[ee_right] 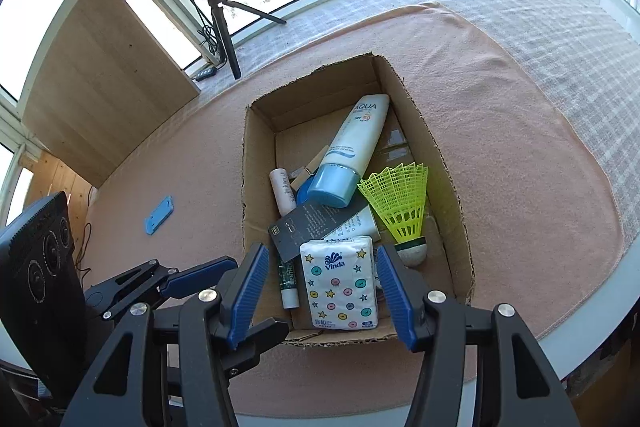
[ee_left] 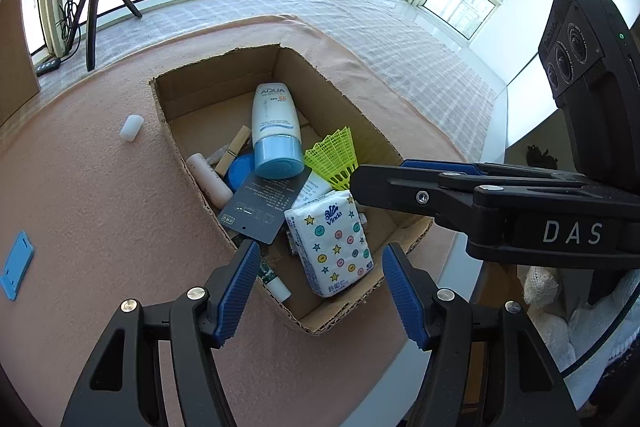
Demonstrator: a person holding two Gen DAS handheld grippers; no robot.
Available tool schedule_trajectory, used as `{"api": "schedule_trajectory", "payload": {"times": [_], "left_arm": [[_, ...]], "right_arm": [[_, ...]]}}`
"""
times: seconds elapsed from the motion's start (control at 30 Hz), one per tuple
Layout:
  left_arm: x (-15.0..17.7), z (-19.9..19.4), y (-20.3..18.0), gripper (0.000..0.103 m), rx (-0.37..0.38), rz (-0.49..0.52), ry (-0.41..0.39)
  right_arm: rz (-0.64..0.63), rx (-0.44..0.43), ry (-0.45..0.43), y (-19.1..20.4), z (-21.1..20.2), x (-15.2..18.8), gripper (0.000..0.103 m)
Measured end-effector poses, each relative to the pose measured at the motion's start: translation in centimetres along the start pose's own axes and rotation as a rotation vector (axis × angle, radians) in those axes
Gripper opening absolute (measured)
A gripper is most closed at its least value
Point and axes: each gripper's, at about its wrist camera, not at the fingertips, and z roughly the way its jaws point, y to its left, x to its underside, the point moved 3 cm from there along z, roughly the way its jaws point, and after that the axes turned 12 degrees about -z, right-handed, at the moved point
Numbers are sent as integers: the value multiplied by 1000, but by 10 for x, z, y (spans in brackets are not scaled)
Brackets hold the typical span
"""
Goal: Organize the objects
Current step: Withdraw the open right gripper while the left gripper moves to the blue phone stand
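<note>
Blue ribbed pads stand wide apart on my right claw [ee_right: 318, 291], released and holding nothing, poised over the near end of the cardboard box [ee_right: 256, 163] with the tissue pack [ee_right: 340, 287] lying between the pads but below them, as far as I can judge. My left claw [ee_left: 318, 285] is likewise spread and empty, hovering at the box's near corner; from it I see the right claw reaching in from three o'clock, pads close to the shuttlecock. Outward from the tissue pack, the box holds a dark grey card [ee_right: 308, 227] at eleven o'clock, a slim green-labelled tube [ee_right: 287, 283] at nine o'clock, the yellow-green shuttlecock [ee_right: 398, 203] at two o'clock, and farther toward twelve the sunscreen tube [ee_right: 352, 151] with its blue cap, a pale stick [ee_right: 282, 191], a wooden clothespin [ee_left: 234, 151] and a blue lid [ee_left: 240, 173]. On the pink cloth covering the desk [ee_right: 520, 167], two things lie outside the box: a small white cylinder [ee_left: 131, 128] and a flat blue piece [ee_right: 159, 215], both well apart from it on its left side. I judge the sorting mostly done; those two strays look like what is left.
</note>
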Motion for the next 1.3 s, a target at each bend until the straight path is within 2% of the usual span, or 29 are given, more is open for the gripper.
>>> {"api": "schedule_trajectory", "payload": {"times": [0.17,0.5,0.7,1.0,1.13,1.23,1.3], "left_arm": [[2,-15,24,67,-24,-44,-21],[14,-57,97,67,-99,-170,-76],[27,-84,141,67,-141,-241,-109],[43,-111,215,67,-247,-284,-126],[38,-118,253,67,-284,-292,-127],[29,-117,279,67,-283,-299,-113],[22,-112,293,67,-295,-273,-96]], "right_arm": [[-9,-25,-13,14,2,-8,53],[-65,-87,-33,62,13,-35,53],[-50,-160,-14,92,33,-52,53],[-58,-174,49,134,83,-61,53],[-18,-185,79,139,103,-61,53],[7,-180,91,141,113,-61,53],[16,-179,95,142,116,-60,53]]}}
